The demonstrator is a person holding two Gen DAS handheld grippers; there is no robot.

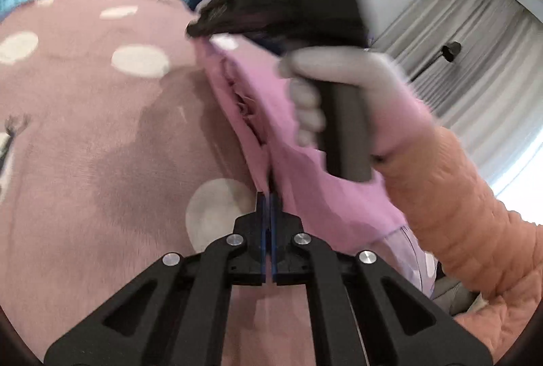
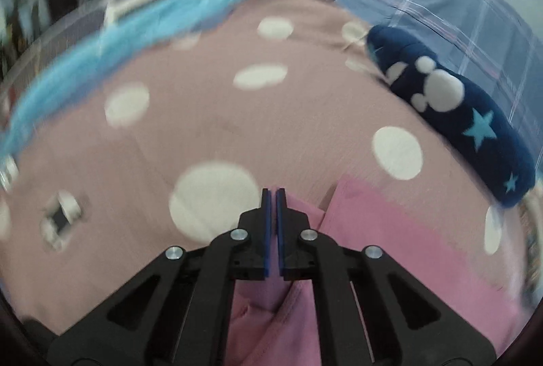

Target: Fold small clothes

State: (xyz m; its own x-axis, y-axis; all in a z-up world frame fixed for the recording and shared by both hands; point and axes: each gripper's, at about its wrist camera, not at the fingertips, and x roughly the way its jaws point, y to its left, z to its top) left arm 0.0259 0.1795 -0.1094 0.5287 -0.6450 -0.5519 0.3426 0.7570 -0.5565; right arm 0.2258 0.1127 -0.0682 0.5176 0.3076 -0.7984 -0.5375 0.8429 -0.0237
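Observation:
A small pink garment (image 1: 258,101) is stretched above the dotted pink blanket (image 1: 101,115). My left gripper (image 1: 269,196) is shut on its near edge, and the cloth runs up from the blue pads. At the far end of the cloth my right gripper (image 1: 200,26), blurred, pinches it, held by a hand in a white glove (image 1: 342,77) with an orange sleeve. In the right wrist view my right gripper (image 2: 273,196) is shut, with the pink garment (image 2: 390,230) between and under its pads, spreading to the right over the blanket (image 2: 288,115).
A light blue fluffy cloth (image 2: 118,37) lies along the blanket's far left edge. To the right lies a navy cloth with stars and white dots (image 2: 458,115), with a plaid blue sheet (image 2: 458,10) behind it. Grey curtains (image 1: 475,37) hang at the right.

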